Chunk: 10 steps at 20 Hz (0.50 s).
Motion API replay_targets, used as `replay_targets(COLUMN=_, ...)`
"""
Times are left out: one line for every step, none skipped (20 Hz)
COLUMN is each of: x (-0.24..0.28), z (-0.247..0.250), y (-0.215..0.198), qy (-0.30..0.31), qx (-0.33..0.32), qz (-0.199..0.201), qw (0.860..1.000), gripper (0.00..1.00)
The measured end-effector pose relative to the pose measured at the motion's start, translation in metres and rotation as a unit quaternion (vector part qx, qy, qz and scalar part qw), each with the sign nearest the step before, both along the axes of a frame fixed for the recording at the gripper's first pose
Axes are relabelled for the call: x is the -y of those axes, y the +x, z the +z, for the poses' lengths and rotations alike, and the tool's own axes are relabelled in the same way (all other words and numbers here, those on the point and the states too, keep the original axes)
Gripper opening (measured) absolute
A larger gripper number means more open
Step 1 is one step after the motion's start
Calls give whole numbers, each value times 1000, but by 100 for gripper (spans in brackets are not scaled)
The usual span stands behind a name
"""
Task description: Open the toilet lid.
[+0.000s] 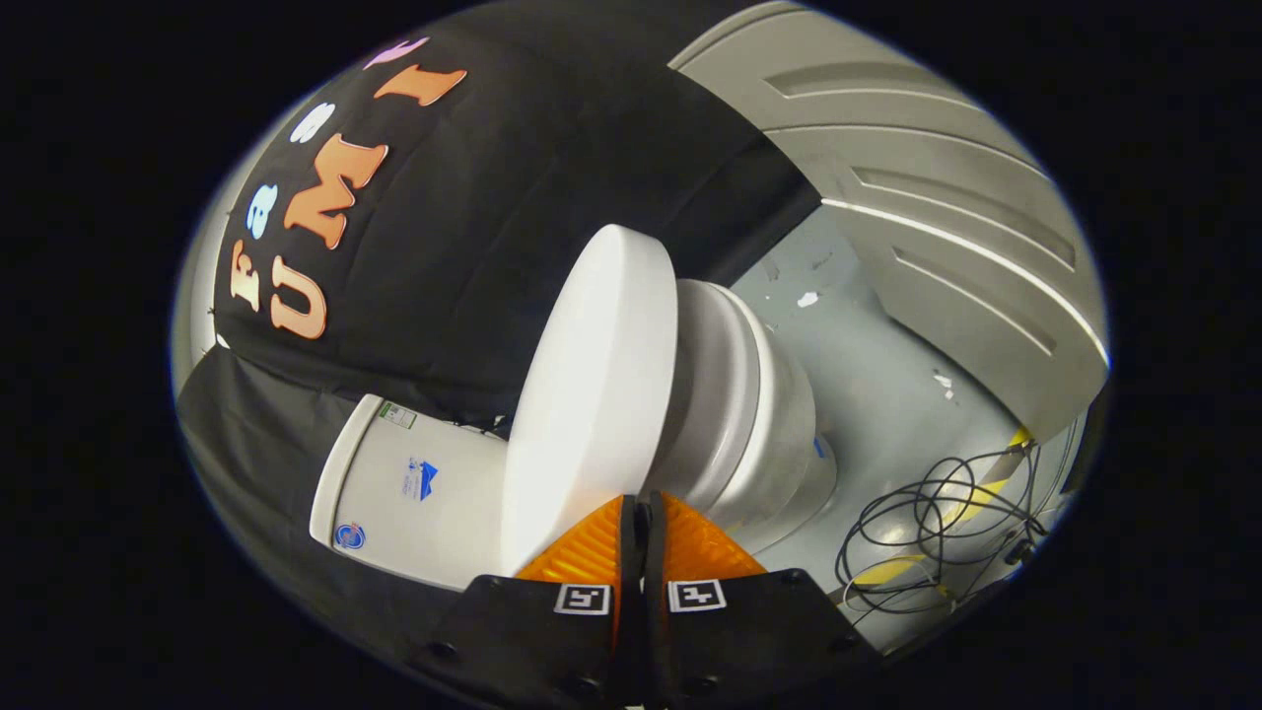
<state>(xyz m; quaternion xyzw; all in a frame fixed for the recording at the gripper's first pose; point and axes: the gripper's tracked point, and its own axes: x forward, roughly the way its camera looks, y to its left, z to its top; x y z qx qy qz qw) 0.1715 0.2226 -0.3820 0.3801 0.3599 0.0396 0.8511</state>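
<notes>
White plastic, smooth and probably slippery, makes up the toilet lid (592, 394), which stands partly raised off the seat and bowl (749, 414), its edge just ahead of the fingertips of the hand-held gripper (642, 505). The fingers are pressed together with nothing visibly between them; their tips sit at, perhaps touching, the lid's rim, though I cannot tell for certain. The lid looks stiff and light, hinged near the tank (414, 483), so it should swing easily; a push under the rim's front edge seems the best hold, since a pinch on the thick rounded rim may slip. Behind the lid, the tank and the black cloth wall (473, 247) limit the swing, so the lid will likely come to rest against the tank. On the far side of the bowl the grey floor (868, 394) offers room, but loose black cables (927, 532) lie there, near a panelled grey wall (937, 197).
</notes>
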Motion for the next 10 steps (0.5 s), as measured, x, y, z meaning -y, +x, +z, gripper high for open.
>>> replay_targets(x=-1, z=5, y=1, qy=-12, qx=-1, qz=-3, qw=1000, gripper=8)
replay_targets(x=-2, z=7, y=2, qy=-24, qx=-5, qz=-9, qw=1000, gripper=8)
replay_targets(x=-2, z=11, y=2, qy=-36, qx=-9, qz=-12, qw=999, gripper=8)
replay_targets(x=-3, z=16, y=1, qy=-50, qx=-8, qz=-12, qw=999, gripper=8)
replay_targets(x=-5, z=21, y=0, qy=-64, qx=-6, qz=-8, qw=998, gripper=8)
replay_targets(x=-8, z=27, y=0, qy=-77, qx=-3, qz=-4, qw=997, gripper=8)
replay_targets(x=-11, z=34, y=1, qy=-87, qx=-1, qz=0, qw=996, gripper=8)
replay_targets(x=-13, z=42, y=3, qy=-97, qx=3, qz=-2, qw=995, gripper=8)
replay_targets(x=-15, z=49, y=5, qy=-109, qx=7, qz=-5, qw=994, gripper=8)
replay_targets(x=-17, z=58, y=5, qy=-123, qx=12, qz=-4, qw=992, gripper=8)
